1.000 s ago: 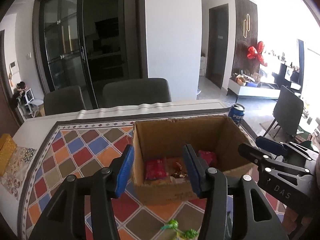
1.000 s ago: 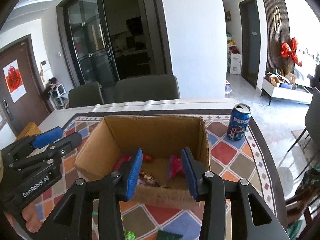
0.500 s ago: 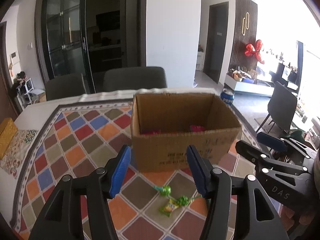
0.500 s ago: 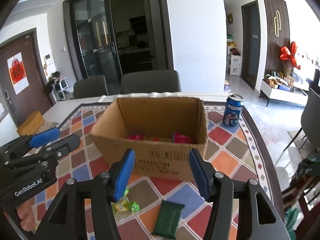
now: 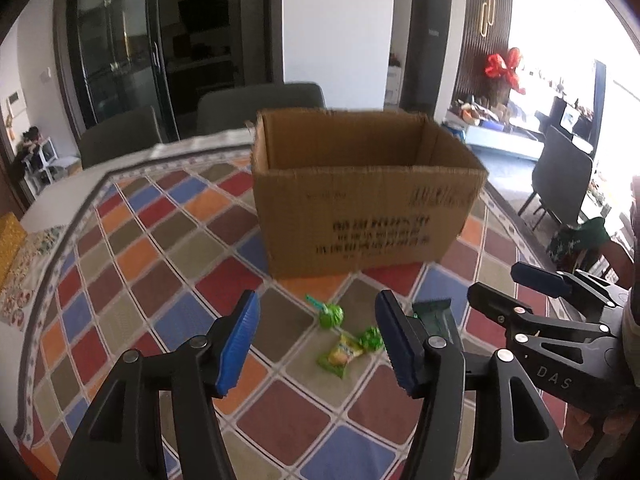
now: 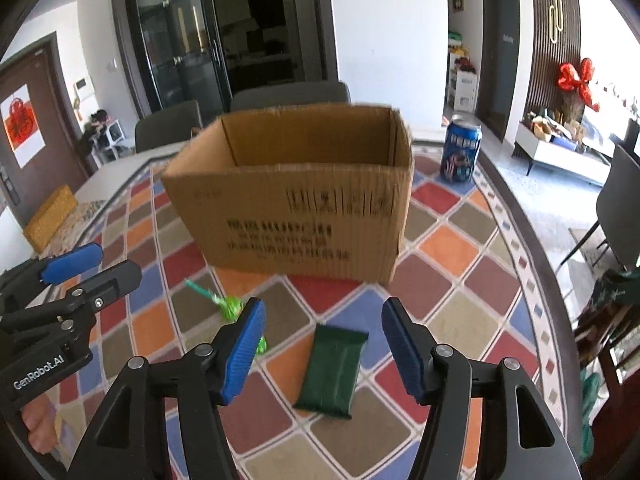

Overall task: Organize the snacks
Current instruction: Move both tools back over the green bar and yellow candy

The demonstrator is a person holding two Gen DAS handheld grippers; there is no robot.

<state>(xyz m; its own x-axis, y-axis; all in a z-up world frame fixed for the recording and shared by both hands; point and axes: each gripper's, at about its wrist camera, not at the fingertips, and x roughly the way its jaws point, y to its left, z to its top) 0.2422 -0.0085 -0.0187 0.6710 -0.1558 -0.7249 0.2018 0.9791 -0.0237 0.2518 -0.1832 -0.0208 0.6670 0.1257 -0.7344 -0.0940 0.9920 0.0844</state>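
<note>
An open cardboard box (image 5: 360,208) stands on the patterned tablecloth; it also shows in the right wrist view (image 6: 296,200). In front of it lie a green lollipop (image 5: 330,314), a second green sweet (image 5: 371,338) and a yellow-green wrapped candy (image 5: 340,356). A dark green snack packet (image 6: 334,368) lies between my right gripper's fingers, below them. My left gripper (image 5: 316,344) is open and empty above the candies. My right gripper (image 6: 322,350) is open and empty above the packet. The box's inside is hidden.
A blue Pepsi can (image 6: 460,154) stands right of the box. Grey chairs (image 5: 256,108) stand at the table's far edge. A yellow box (image 6: 50,216) lies at the far left. The table edge curves along the right side (image 6: 532,248).
Both grippers have pulled back from over the box and come down toward the table in front of it. The box's contents have dropped out of sight; the candies and the green packet now lie between the fingers.
</note>
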